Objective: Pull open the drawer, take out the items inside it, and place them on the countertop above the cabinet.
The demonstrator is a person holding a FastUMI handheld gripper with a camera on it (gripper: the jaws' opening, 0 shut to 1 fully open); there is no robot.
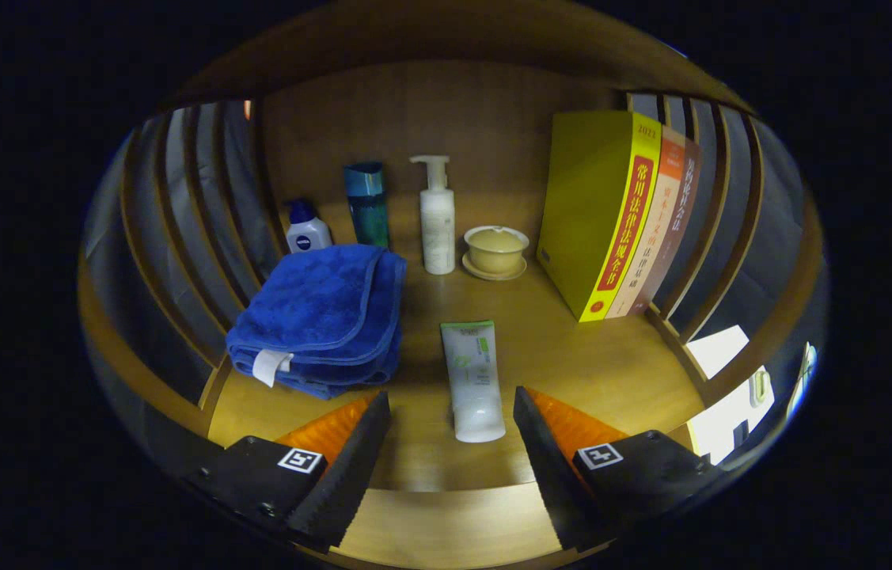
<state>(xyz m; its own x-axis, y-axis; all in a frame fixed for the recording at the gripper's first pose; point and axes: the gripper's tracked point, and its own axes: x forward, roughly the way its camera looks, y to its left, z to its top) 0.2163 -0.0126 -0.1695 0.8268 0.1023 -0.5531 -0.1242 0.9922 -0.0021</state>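
Tube (473, 378) of cream, white with a green top end, lying flat on the wooden counter (572, 356) near its front edge, cap end toward the front. Sits between the fingers of the hand-held gripper (452, 412), whose jaws stand wide apart, touching nothing; tube's cap just level with the fingertips, free of both.

Just to the tube's left, a folded blue towel (319, 321) with a white tag, stacked in thick layers, near the left side of the counter. Behind the towel, toward the back left corner, a small white bottle (305, 229) with a blue cap, and beside it a tall teal bottle (367, 204), upright. At the middle of the back edge, a white pump bottle (437, 218), upright. Just right of it, a yellowish lidded cup (496, 247) on a saucer. Along the right side, three books (620, 214) standing upright together, a thick yellow one nearest the centre. Slatted wooden sides (192, 214) at left and right.
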